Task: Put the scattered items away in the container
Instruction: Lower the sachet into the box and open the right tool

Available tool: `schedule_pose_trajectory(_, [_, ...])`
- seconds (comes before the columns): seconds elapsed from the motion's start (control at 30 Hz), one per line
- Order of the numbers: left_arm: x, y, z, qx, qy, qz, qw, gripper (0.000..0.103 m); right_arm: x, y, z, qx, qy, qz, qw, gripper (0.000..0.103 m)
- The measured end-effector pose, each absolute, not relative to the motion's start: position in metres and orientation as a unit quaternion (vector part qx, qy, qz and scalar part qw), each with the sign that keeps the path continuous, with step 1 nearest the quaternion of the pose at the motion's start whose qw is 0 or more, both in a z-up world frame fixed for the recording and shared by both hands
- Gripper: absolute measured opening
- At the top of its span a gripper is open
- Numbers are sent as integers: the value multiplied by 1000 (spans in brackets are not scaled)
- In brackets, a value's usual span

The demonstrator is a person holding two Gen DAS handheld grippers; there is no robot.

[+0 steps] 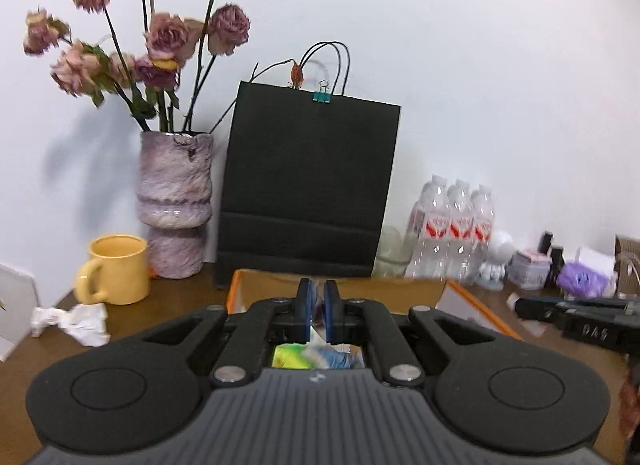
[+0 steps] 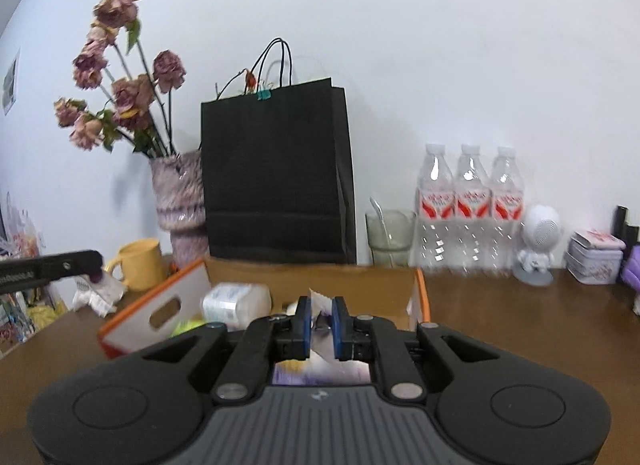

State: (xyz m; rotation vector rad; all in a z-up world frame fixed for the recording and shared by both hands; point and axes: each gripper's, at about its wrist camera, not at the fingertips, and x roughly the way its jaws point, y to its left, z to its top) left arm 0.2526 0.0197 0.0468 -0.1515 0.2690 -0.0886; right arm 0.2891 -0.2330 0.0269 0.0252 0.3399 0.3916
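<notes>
Both grippers point nearly level, tipped a little downward, over an open cardboard box (image 2: 312,277) with orange-edged flaps that stands on the brown table (image 2: 500,317) in front of a black paper bag (image 2: 276,177). The left gripper (image 1: 319,311) has its blue-padded jaws drawn close together, and a thin, pale, crinkled wrapper (image 1: 319,329) sits pinched in the narrow slit between them; below the fingers, colourful packets (image 1: 316,357) show, though it is unclear whether they lie in the box. The right gripper (image 2: 320,323) likewise has its jaws nearly together, clamped on a white scrap of paper or wrapper (image 2: 320,305) whose top corner sticks up above the pads. From the right wrist view, the box already holds a white plastic jar (image 2: 236,303) lying on its side and something yellow-green (image 2: 186,327) next to the left flap, which has a hand-hole cut in it. The left gripper's side shows as a dark bar at the far left of that view. Crumpled white paper (image 1: 76,323) lies on the table beside a yellow mug (image 1: 116,269), left of the box. A mottled purple vase (image 1: 174,201) of dried roses stands behind the mug, and three water bottles (image 2: 470,209) stand to the right of the bag.
</notes>
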Motion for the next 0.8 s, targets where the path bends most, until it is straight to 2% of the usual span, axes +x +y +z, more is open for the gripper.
schedule_pose_trajectory(0.27, [329,9,24,-84,176,-59,979,6,359,-208,8,4,197,192,962,9])
schedule_pose_trajectory(0.47, [354,8,9,-76,203,-55,975,7,385,-200,-6,1,215,185,959,12])
schedule_pose_trajectory(0.5, [358,8,6,-76,210,-57,973,14,389,-199,-7,3,220,184,958,14])
schedule_pose_trajectory(0.53, [361,9,4,-77,218,-56,971,23,393,-198,-8,3,225,183,957,20])
schedule_pose_trajectory(0.57, [363,10,2,-81,225,-51,970,64,396,-197,-9,5,230,181,956,44])
schedule_pose_trajectory(0.6, [364,11,1,-84,230,-38,969,100,399,-197,-11,7,234,179,956,76])
schedule_pose_trajectory(0.67, [364,10,0,-75,231,-10,970,103,401,-195,-13,4,239,178,954,103])
schedule_pose_trajectory(0.8, [361,12,0,-67,232,5,970,103,401,-190,-17,-12,260,181,948,103])
